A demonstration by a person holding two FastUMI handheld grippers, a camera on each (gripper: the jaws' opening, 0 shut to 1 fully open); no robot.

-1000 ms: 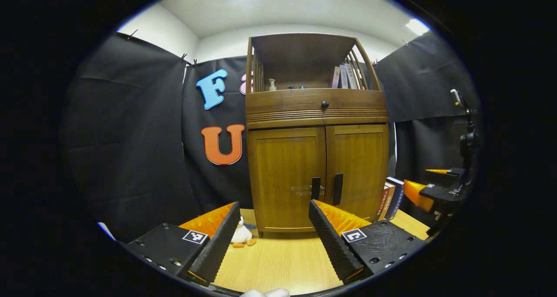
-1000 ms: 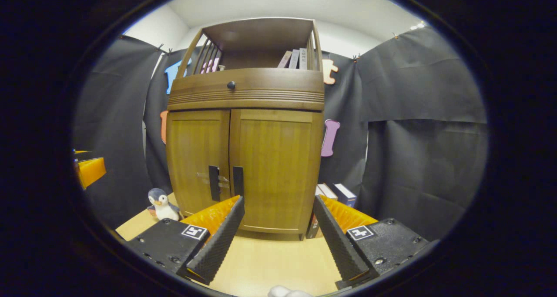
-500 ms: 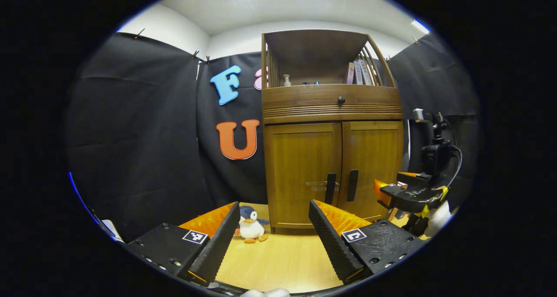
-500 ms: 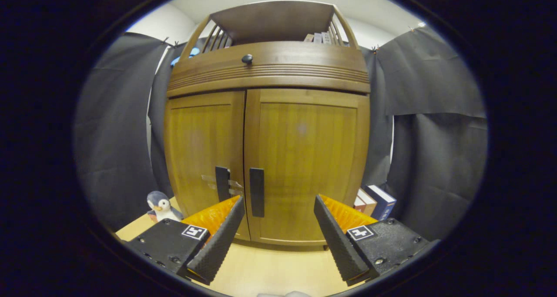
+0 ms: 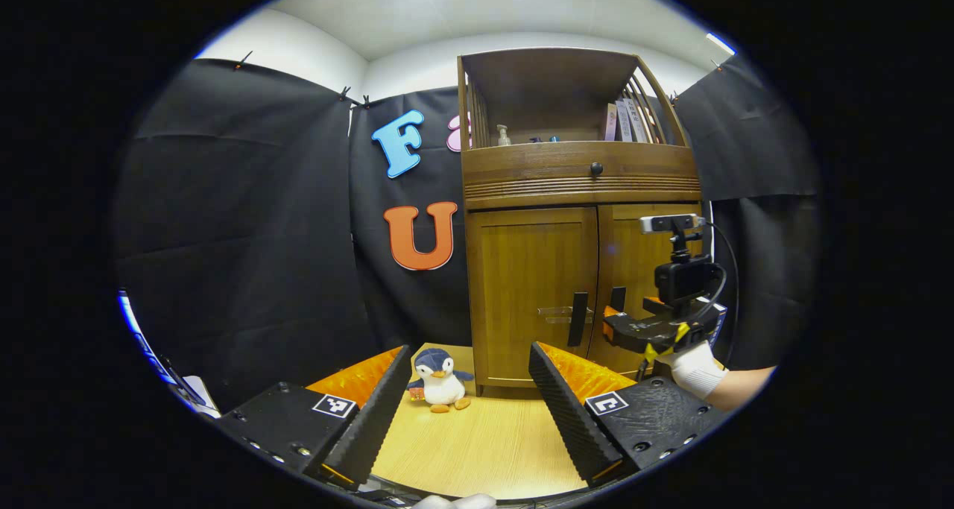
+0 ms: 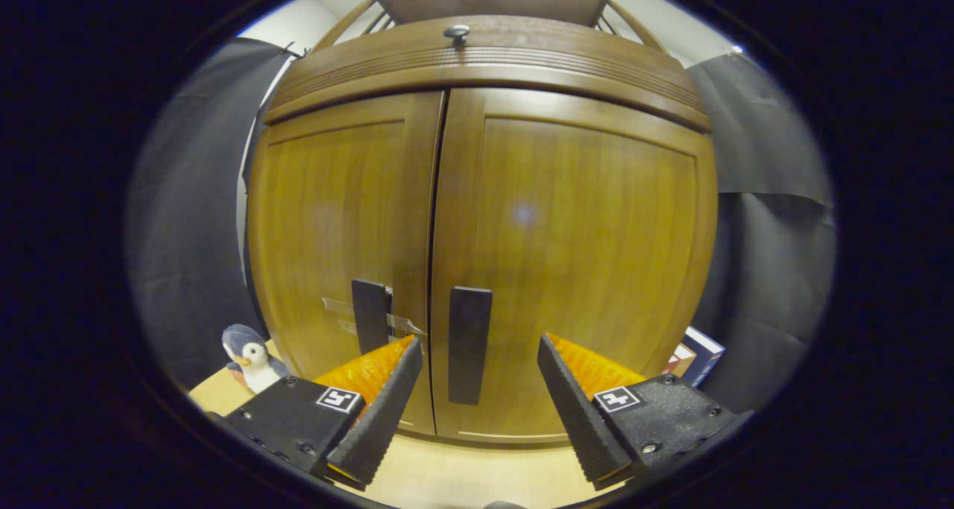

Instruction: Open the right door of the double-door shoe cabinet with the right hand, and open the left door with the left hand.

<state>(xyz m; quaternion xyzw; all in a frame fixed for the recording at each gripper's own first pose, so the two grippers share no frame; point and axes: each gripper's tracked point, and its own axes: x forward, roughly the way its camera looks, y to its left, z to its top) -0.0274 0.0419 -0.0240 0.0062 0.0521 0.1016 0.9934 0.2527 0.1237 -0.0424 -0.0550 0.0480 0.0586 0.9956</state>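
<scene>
The wooden shoe cabinet [image 5: 581,188] stands on the table with both doors closed. My right gripper [image 6: 478,343] is open, close in front of the right door [image 6: 589,255]. That door's black vertical handle [image 6: 469,352] appears between its fingers, nearer the left one; contact cannot be told. The left door's handle [image 6: 370,315] is just to the left. My left gripper [image 5: 468,352] is open and empty, well back from the left door [image 5: 533,293] and its handle [image 5: 577,319]. The left gripper view also shows the right gripper [image 5: 618,329], held by a gloved hand [image 5: 697,367], at the right door.
A plush penguin [image 5: 440,369] sits on the wooden table [image 5: 492,442] at the cabinet's left front corner. Books [image 6: 697,352] lean beside the cabinet's right side. A drawer knob [image 5: 595,168] sits above the doors. Clear tape [image 6: 402,323] sticks beside the left handle.
My right gripper has moved forward to the cabinet, and the right handle now sits between its fingers. The cabinet has slid right in the left gripper view. Both stay open.
</scene>
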